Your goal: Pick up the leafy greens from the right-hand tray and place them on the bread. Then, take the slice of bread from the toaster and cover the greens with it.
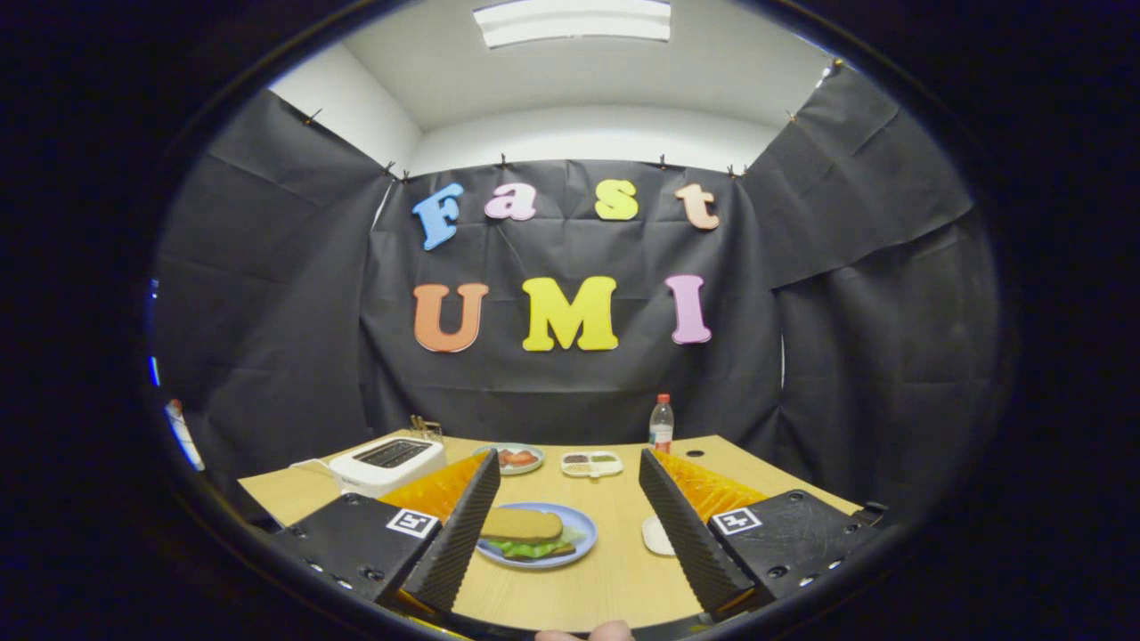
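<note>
A blue plate lies on the wooden table between my fingers, nearer the left one. On it sits a sandwich: a bread slice on top, leafy greens under it, another slice at the bottom. My gripper is open, its fingers wide apart and holding nothing, raised above the table. The white toaster stands beyond the left finger; no bread pokes out of its slots. A small white tray lies by the right finger, partly hidden.
A plate with red pieces and a divided white dish stand further back on the table. A plastic bottle with a red cap stands at the far edge. A fingertip shows under the gripper.
</note>
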`<state>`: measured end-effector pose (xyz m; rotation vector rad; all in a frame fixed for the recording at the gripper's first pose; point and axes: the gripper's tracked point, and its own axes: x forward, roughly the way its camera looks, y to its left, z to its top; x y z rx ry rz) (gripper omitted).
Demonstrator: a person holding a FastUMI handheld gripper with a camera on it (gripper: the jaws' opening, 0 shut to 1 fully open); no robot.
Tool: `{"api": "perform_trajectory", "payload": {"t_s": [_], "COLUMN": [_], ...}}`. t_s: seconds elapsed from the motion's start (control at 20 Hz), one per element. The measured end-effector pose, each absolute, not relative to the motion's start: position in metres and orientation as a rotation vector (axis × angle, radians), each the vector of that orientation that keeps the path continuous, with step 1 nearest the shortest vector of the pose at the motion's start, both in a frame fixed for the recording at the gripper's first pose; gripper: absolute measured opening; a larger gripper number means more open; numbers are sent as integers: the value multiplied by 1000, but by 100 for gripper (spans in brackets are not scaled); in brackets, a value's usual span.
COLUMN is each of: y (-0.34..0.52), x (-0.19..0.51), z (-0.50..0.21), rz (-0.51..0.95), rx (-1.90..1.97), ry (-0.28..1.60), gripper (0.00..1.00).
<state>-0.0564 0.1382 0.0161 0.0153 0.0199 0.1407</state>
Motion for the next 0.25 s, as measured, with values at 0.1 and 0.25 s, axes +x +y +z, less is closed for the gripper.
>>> {"api": "perform_trajectory", "payload": {"t_s": [0.1,0.25], "y": [137,138], "x": [-57,-58], "z": [17,21], "rz": [136,128], "rx": [12,-3], "ry": [13,-5], "gripper": [95,95]}}
